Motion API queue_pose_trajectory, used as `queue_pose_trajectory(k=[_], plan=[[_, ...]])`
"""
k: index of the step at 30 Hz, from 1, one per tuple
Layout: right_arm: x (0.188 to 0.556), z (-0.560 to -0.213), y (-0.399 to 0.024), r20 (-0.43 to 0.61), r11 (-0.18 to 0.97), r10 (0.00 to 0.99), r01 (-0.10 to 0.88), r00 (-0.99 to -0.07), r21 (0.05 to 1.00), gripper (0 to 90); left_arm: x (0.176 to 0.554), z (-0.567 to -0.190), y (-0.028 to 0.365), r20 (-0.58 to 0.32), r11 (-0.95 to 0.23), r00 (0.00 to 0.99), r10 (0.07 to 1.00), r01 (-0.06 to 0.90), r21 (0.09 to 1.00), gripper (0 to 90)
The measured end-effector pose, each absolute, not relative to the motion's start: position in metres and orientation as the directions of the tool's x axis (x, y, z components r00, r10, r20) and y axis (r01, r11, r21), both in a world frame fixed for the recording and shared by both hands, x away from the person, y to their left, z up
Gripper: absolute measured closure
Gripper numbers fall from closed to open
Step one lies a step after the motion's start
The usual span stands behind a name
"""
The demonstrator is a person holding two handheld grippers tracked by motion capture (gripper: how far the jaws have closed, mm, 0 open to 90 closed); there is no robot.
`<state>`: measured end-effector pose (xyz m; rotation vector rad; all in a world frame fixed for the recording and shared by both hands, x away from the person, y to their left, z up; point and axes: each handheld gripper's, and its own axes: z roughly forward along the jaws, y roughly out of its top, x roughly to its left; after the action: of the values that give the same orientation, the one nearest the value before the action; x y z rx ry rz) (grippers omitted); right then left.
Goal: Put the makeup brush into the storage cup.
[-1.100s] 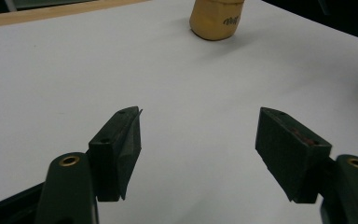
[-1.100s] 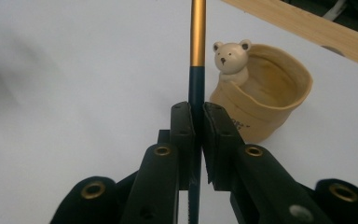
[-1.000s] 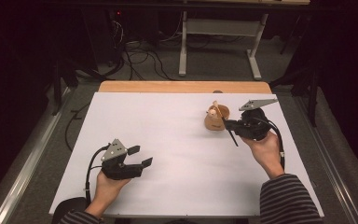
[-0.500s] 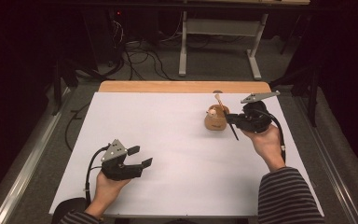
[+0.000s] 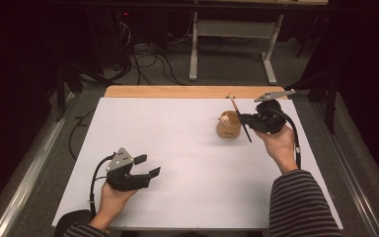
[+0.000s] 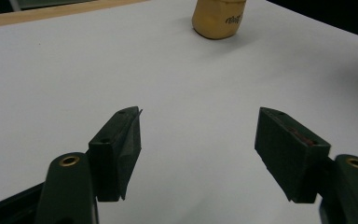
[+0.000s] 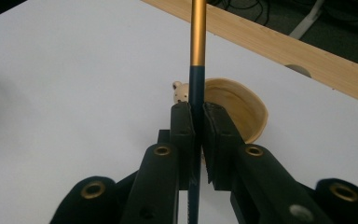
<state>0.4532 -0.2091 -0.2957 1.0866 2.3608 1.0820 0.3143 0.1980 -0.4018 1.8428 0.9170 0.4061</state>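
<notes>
White table [image 5: 187, 163] spreads wide, its wooden far edge [image 5: 177, 92] showing. Near the person's side, the left gripper [image 5: 147, 166] sits low over the table with its jaws wide apart and nothing between them; in the left gripper view [image 6: 198, 140] you see bare white between those black jaws and the cup [image 6: 218, 17] far ahead. Over at the far right, the right gripper [image 5: 246, 118] is clamped tight on a stick [image 5: 241, 119], which slants from a light tip toward the wooden edge down to a dark end. It's just beside the tan cup [image 5: 228, 126], on the cup's right. In the right gripper view [image 7: 197, 126] the stick [image 7: 198, 42] runs straight up between the closed jaws, dark below, gold above. Behind it, the cup [image 7: 242, 109] stands open, a tiny bear figure [image 7: 181, 92] peeking at its rim.
</notes>
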Motion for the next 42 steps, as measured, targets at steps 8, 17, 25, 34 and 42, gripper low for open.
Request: queue_pose_trajectory(k=[8,17,25,34,42], plan=[[0.463,-0.291,-0.208,0.028,0.389,0.767,0.499,-0.641,0.774,85.3,0.313,-0.402,0.2,-0.128,-0.207,0.65,0.749,0.413,0.887,32.0],[0.471,-0.29,-0.202,0.017,0.38,0.772,0.484,-0.635,0.788,85.3,0.311,-0.402,0.201,-0.122,-0.213,0.649,0.751,0.413,0.886,32.0],[0.479,-0.289,-0.196,-0.002,0.392,0.774,0.476,-0.634,0.788,85.3,0.311,-0.402,0.201,-0.126,-0.212,0.65,0.75,0.416,0.885,32.0],[0.489,-0.292,-0.187,-0.013,0.399,0.772,0.469,-0.635,0.788,85.3,0.311,-0.402,0.201,-0.127,-0.213,0.652,0.747,0.417,0.884,32.0],[0.496,-0.294,-0.182,-0.012,0.387,0.781,0.468,-0.624,0.795,85.3,0.311,-0.402,0.202,-0.131,-0.209,0.652,0.747,0.418,0.884,32.1]])
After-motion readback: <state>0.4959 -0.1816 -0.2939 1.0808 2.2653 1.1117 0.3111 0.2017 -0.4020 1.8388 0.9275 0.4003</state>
